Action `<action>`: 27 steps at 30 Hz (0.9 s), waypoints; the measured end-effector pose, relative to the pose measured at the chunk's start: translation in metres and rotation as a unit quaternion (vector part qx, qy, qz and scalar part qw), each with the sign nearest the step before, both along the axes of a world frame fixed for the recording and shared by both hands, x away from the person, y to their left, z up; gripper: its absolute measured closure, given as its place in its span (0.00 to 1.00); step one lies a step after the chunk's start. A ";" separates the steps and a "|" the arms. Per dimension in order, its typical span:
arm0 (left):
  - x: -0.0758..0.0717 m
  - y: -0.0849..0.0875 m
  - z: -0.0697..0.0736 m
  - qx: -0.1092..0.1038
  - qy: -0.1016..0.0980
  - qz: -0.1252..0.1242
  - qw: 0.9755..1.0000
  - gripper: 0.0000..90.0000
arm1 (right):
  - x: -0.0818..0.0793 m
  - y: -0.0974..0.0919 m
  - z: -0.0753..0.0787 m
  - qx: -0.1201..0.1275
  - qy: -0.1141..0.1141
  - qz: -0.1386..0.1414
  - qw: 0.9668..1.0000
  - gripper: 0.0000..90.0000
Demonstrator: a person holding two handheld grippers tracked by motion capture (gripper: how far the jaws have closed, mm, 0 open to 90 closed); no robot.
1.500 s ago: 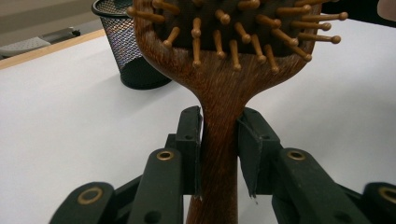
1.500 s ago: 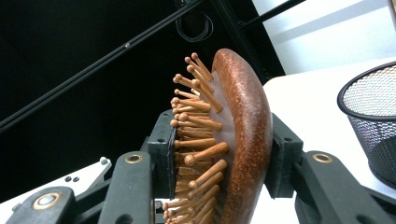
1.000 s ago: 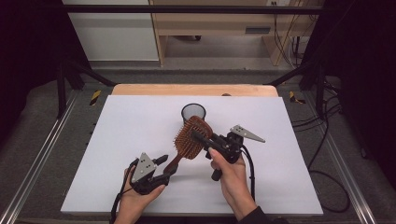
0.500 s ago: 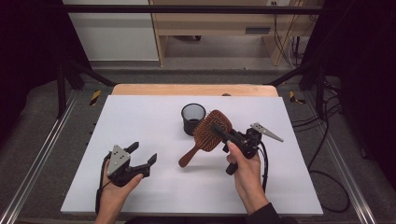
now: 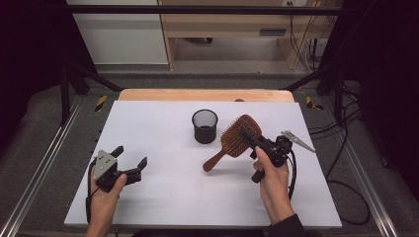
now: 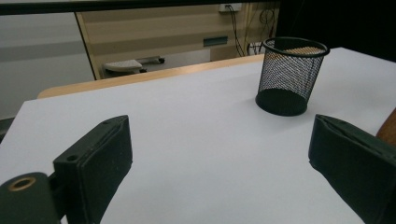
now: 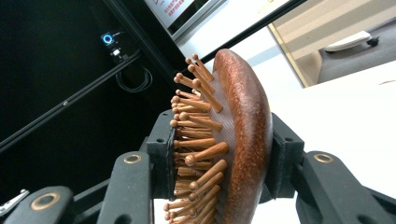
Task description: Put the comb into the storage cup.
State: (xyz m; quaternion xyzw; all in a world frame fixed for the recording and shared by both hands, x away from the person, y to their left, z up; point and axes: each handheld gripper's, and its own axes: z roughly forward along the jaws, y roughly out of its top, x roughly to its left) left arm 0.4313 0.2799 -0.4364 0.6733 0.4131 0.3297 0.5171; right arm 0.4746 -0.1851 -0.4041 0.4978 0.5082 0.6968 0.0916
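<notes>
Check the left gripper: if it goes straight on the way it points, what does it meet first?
Probably nothing soon. The left gripper, jaws open, points over bare table. The mesh cup sits right of centre, the brush further right. Depth is unclear.

White-topped rectangular table [image 5: 163, 192], wooden far edge. Black wire-mesh cylindrical cup [image 5: 204, 126] upright near centre-back.

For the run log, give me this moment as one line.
left gripper: open, empty, over table | right gripper: shut on hairbrush, gripping its head, lifted | mesh cup: upright, empty
</notes>
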 end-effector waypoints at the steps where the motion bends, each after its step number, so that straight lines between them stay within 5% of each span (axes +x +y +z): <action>1: -0.003 0.007 0.001 -0.003 -0.003 0.003 1.000 0.07 | 0.000 -0.003 -0.001 0.000 0.001 -0.003 1.000 0.60; 10: -0.008 0.026 0.000 -0.019 -0.004 0.024 1.000 0.06 | 0.003 -0.012 0.008 0.001 -0.002 -0.016 1.000 0.60; 13: -0.008 0.025 -0.001 -0.029 -0.005 0.024 0.999 0.06 | 0.009 -0.012 0.013 -0.016 -0.003 -0.017 1.000 0.60; 16: -0.007 0.021 -0.002 -0.010 -0.007 0.021 1.000 0.06 | 0.015 -0.011 0.019 -0.024 -0.002 -0.016 1.000 0.60; 27: -0.006 0.018 -0.004 -0.003 -0.007 0.016 1.000 0.06 | 0.026 -0.006 0.043 -0.053 -0.011 -0.012 0.998 0.60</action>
